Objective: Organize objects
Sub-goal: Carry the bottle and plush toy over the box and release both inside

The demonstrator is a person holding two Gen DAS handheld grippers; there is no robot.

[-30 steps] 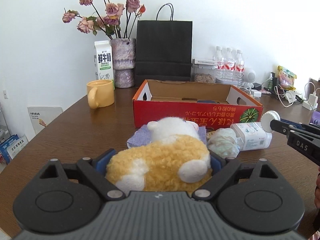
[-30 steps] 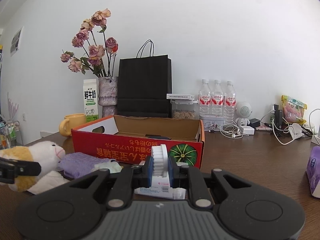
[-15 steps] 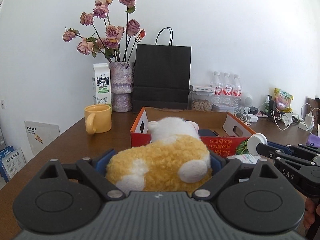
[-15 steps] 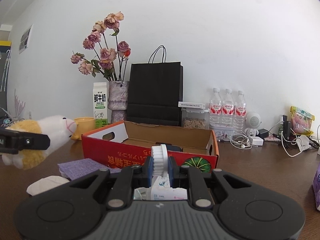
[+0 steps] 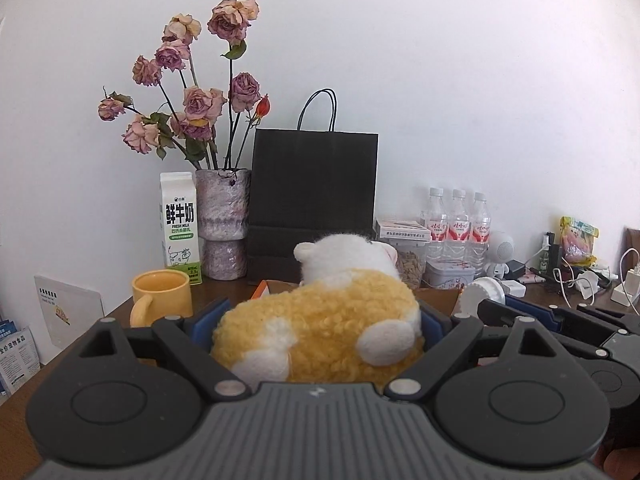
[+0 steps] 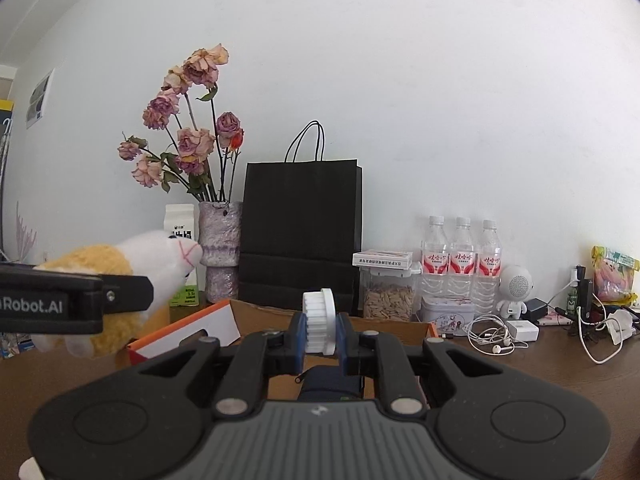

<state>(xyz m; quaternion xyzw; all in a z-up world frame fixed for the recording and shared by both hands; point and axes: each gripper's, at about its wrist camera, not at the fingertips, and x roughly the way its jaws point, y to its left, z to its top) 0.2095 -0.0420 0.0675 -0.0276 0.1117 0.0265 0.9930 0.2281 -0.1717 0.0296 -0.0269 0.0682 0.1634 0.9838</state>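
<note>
Left hand-held gripper (image 5: 316,320) pinches yellow-and-white plush toy (image 5: 320,320), held in the air above the tabletop (image 6: 540,364). Right hand-held gripper (image 6: 322,330) is clamped on white ribbed bottle cap (image 6: 319,322), over the open cardboard box (image 6: 192,330) near the tabletop's back edge.

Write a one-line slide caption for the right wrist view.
Right gripper clamps a white ribbed cap above the cardboard box; left gripper carries a plush toy.
</note>
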